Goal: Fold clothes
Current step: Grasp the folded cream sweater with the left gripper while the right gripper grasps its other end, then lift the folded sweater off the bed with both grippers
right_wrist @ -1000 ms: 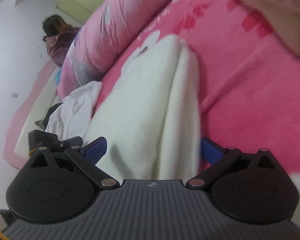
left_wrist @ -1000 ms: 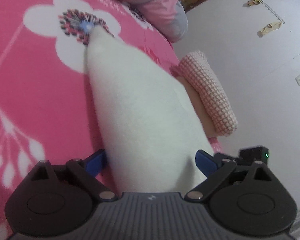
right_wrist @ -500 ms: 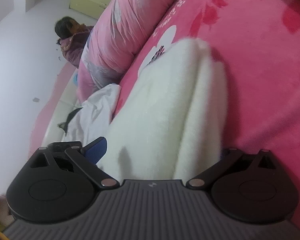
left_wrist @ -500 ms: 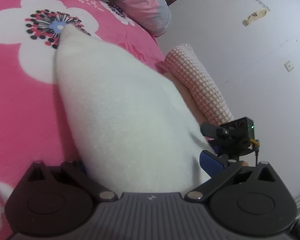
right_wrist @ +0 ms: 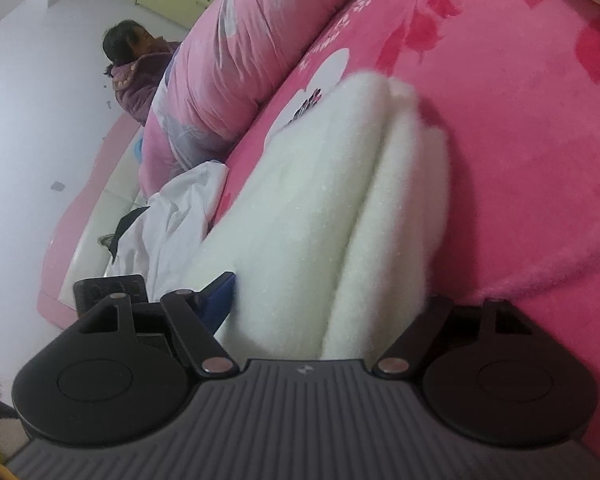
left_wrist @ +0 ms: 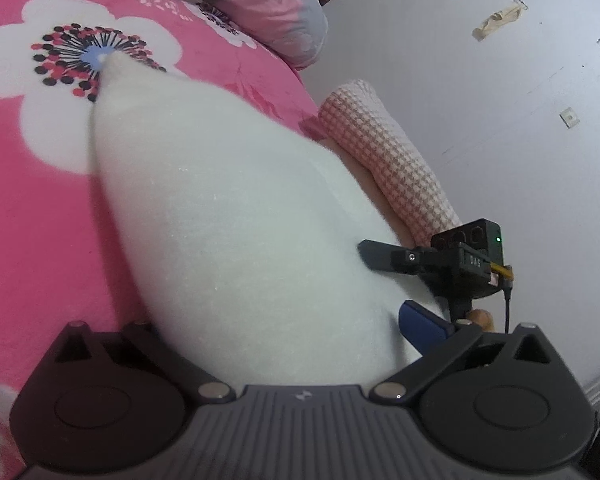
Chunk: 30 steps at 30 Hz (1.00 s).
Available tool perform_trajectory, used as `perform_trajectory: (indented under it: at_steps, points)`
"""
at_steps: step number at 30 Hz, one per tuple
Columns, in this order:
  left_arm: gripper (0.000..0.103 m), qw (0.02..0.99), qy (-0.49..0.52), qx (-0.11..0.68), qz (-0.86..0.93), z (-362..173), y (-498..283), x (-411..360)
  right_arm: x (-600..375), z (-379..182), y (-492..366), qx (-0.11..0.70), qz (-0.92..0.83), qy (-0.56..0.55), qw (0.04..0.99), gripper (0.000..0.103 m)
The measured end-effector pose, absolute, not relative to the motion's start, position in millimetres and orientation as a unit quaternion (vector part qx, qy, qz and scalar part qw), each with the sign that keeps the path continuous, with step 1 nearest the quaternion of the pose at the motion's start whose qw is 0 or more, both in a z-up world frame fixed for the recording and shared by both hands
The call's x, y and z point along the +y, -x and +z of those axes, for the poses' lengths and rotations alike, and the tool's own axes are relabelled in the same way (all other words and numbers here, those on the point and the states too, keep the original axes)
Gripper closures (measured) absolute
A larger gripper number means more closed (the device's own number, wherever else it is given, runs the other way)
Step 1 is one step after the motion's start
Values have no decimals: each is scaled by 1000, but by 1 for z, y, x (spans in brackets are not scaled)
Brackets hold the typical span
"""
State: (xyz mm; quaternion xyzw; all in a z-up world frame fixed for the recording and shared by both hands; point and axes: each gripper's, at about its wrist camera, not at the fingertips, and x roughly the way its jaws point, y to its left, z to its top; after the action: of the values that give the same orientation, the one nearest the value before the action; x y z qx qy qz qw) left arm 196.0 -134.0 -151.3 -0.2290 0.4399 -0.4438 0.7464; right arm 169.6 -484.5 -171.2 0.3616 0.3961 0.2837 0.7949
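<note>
White fleece garment [left_wrist: 236, 216], no legible label

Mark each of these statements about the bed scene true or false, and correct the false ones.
1. The white fleece garment lies on a pink floral bedspread. True.
2. The fleece is spread out in a single flat layer. False: the right wrist view shows it folded into layers.
3. A checked pink sleeve shows beyond the fleece. True.
4. The fleece is green. False: it is white.
</note>
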Motion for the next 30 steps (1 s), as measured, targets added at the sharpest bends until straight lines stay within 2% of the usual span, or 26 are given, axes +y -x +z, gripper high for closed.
perform_trajectory:
  at_steps: [4, 6, 30]
  points:
    - [13, 747, 244, 433, -441, -143, -192, -126, -480, -157, -161, 395, 265, -340, 811, 40]
    - [13, 749, 243, 428, -444, -135, -188, -126, -477, -148, -155, 391, 259, -326, 821, 42]
    - [14, 750, 244, 364, -495, -59, -81, -111, -443, -41, -36, 336, 220, -261, 878, 45]
